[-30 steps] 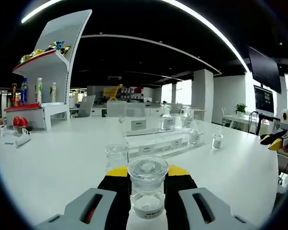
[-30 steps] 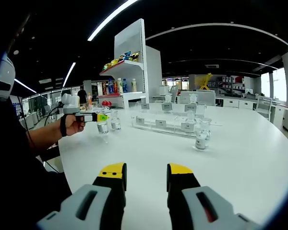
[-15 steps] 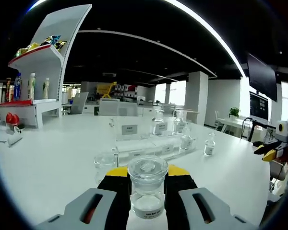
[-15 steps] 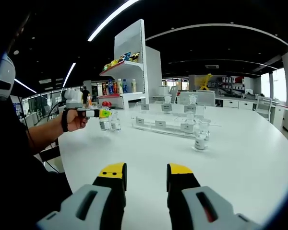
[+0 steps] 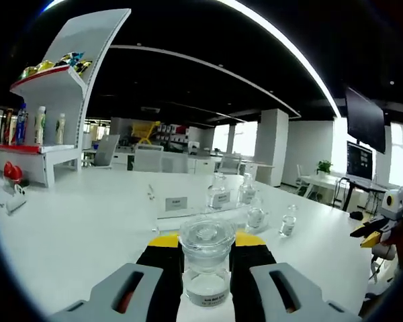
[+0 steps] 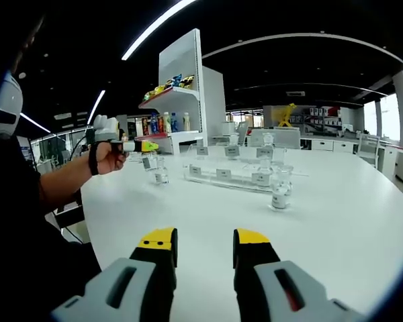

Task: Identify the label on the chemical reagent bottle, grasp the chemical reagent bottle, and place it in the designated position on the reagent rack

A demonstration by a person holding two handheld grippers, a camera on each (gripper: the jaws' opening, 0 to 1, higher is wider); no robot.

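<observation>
Clear glass reagent bottle (image 5: pixel 206 265) w/ stopper & white label: pinched in left gripper (image 5: pixel 206 243), lifted above white table (image 6: pixel 336 221). Right gripper (image 6: pixel 201 245) spread, idle. Carry step; next needs matching label to slot on clear acrylic rack (image 6: pixel 232 176).

The small white label (image 5: pixel 207 294) on the clear glass stoppered reagent bottle (image 5: pixel 206 258) is showing print too small to read. The bottle's base is being cut off by the left gripper view's bottom edge. The white tags on the clear acrylic reagent rack (image 6: pixel 236 176) are staying illegible.
</observation>
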